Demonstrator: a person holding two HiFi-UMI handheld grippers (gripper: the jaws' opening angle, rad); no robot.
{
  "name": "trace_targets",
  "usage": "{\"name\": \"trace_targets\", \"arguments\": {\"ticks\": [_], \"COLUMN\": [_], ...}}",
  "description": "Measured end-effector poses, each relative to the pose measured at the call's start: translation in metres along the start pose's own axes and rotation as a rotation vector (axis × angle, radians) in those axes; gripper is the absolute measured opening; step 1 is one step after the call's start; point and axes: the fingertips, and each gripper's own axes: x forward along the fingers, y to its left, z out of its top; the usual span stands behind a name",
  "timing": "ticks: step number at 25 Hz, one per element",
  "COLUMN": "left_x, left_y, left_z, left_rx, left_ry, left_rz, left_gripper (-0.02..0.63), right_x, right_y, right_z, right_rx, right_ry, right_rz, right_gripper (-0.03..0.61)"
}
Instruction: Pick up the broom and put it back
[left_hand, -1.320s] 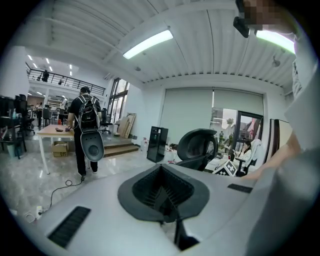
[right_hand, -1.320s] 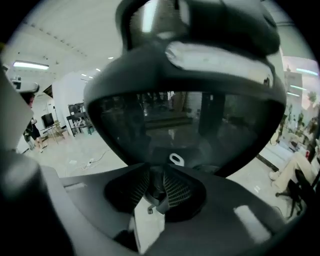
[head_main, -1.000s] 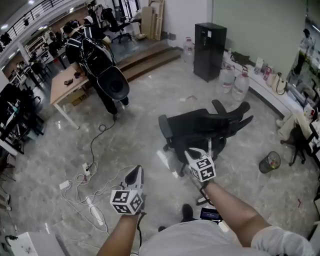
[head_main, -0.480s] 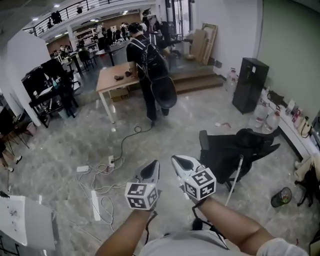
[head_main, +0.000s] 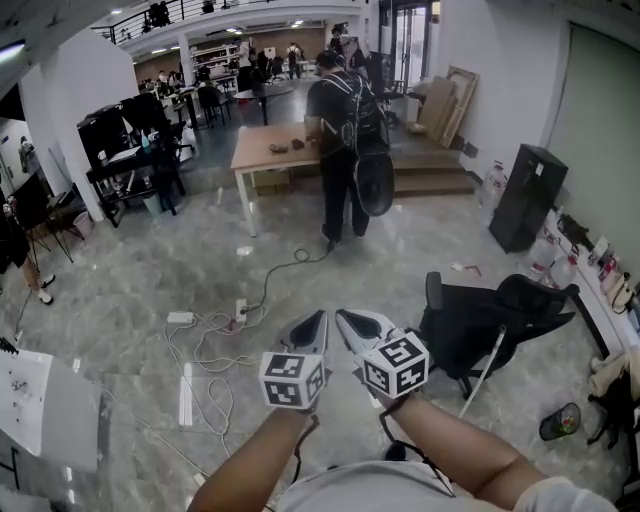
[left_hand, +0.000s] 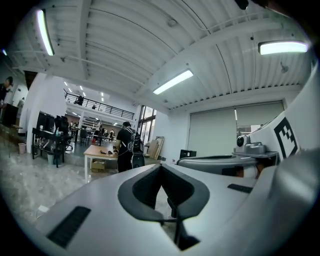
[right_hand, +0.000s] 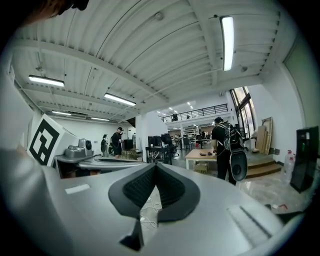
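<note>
Head view: the left hand-held gripper (head_main: 316, 320) and the right hand-held gripper (head_main: 345, 318) are side by side, and the broom (head_main: 483, 367) leans on a black chair (head_main: 470, 325) to their right. Both gripper views show jaws together, holding nothing.

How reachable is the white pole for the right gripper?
Probably not yet: the right gripper is shut and points ahead; the white pole leans on the black chair to its right. Nothing blocks it.
</note>
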Motion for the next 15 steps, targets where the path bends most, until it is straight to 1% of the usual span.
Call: {"name": "trace_targets", "arguments": {"ticks": [3, 7, 12, 15], "left_x": [-0.003, 0.0, 0.01, 0.009], "left_y": [0.003, -0.004, -0.003, -0.007], "left_z": [0.007, 0.016, 0.008, 0.009], "left_rx": [0.005, 0.008, 0.006, 0.005], "left_ry": [-0.001, -0.005, -0.005, -0.005], "left_rz": [0.004, 0.009, -0.001, -0.012], "left_gripper": [0.005, 0.005, 0.006, 0.005], "right_x": [0.003, -0.003, 0.0, -0.004], "right_y": [0.007, 0.0, -0.009, -0.01], "right_z": [0.008, 0.016, 0.006, 0.007], "right_rx": [-0.002, 0.012, 0.021, 0.026], "right_ry": [0.002, -0.005, -0.009, -0.009], "right_rz": [-0.002, -0.015, -0.032, -0.042], "right_gripper": [0.002, 0.002, 0.002, 0.002]}}
